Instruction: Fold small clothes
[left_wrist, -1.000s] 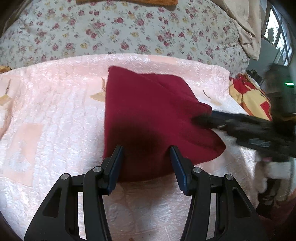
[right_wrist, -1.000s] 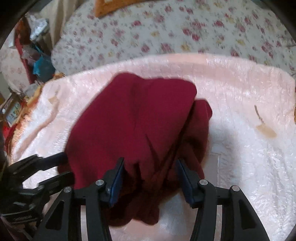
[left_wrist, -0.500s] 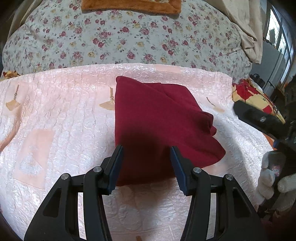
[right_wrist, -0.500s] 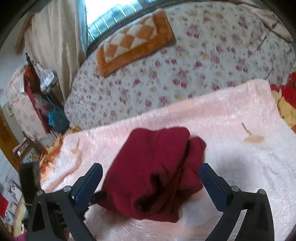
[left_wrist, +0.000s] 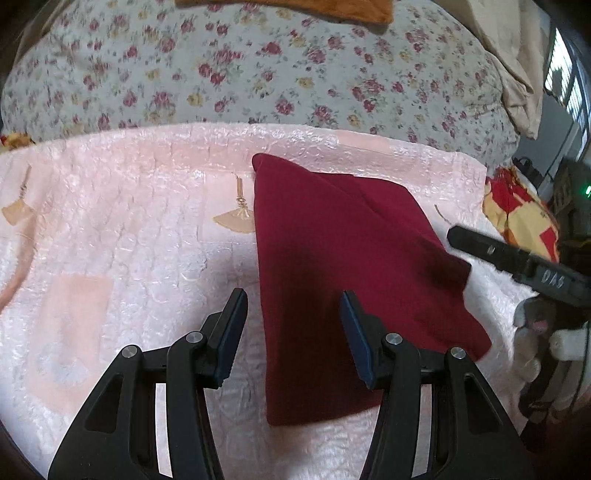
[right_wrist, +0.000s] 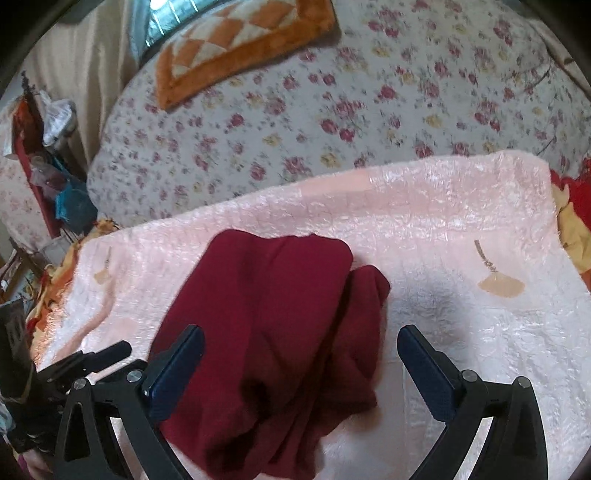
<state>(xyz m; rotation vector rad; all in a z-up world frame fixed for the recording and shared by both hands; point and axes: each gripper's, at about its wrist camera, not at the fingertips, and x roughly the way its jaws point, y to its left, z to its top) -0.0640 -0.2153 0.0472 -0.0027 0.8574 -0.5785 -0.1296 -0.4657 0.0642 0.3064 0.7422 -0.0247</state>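
A dark red garment (left_wrist: 332, 266) lies on a pale pink blanket (left_wrist: 129, 229) with tan fan motifs. Behind the blanket, the quilt (right_wrist: 332, 110) is white with red and yellow flowers; an orange-and-cream checked cushion (right_wrist: 236, 40) lies on it.

Your left wrist camera looks forward and downward along its claw (left_wrist: 293, 332) from close above the pink blanket (left_wrist: 110, 229). Your right wrist camera does likewise over its own claw (right_wrist: 301, 369), from the opposite side. Both views share the folded red garment (left_wrist: 332, 266), the blanket and the floral bedspread (right_wrist: 332, 110) beyond.
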